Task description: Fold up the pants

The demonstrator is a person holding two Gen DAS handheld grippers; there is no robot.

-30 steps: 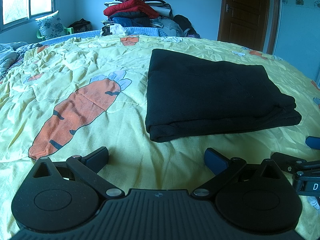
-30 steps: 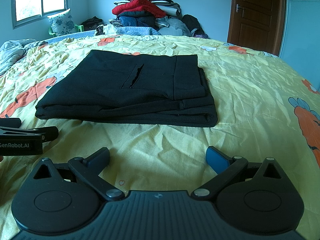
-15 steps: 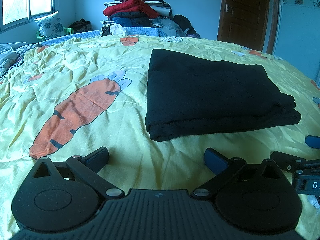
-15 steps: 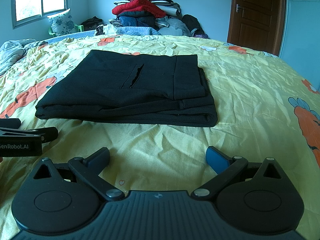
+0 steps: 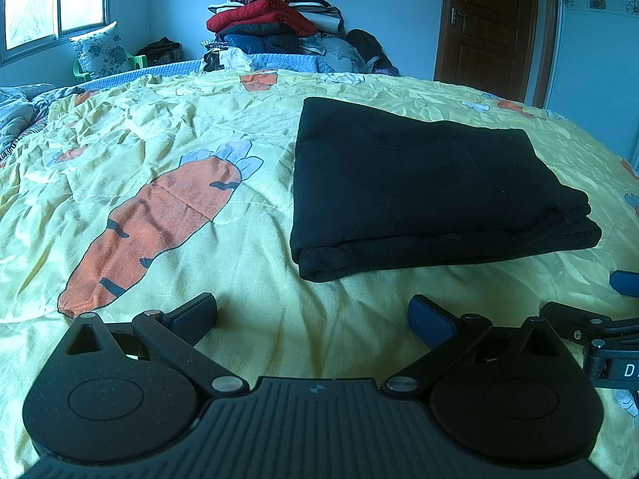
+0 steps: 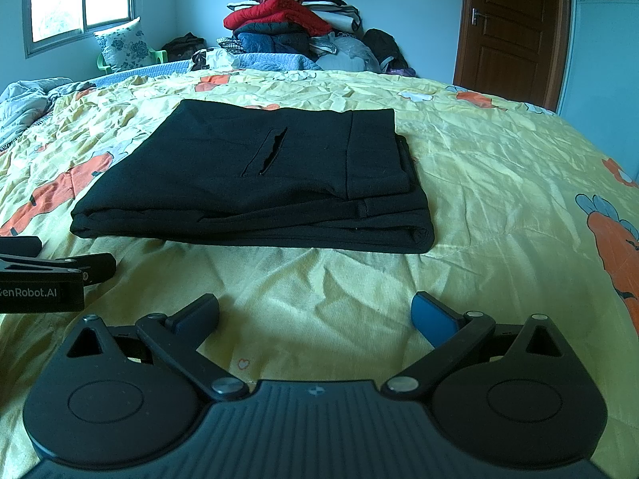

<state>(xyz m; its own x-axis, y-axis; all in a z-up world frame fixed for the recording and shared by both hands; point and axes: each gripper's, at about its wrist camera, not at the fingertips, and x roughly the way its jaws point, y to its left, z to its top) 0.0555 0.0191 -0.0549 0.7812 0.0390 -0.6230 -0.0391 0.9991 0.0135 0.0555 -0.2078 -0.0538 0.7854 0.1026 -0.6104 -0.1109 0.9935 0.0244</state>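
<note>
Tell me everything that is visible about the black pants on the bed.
The black pants are folded into a flat, roughly rectangular stack of several layers; the layer edges show along the near side. The fabric looks soft, matte and thick. A slit pocket gapes slightly on the top face. They lie on the yellow carrot-print bedcover, ahead of both grippers. Nothing but the bedcover touches them.

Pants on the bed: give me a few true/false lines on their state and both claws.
1. The pants lie folded in a flat stack on the yellow bedspread. True.
2. The right claw grips the pants. False: it is open, short of them.
3. The left claw is open and holds nothing. True.
4. The pants are red. False: black.
5. A pocket slit shows on the top layer. True.
</note>
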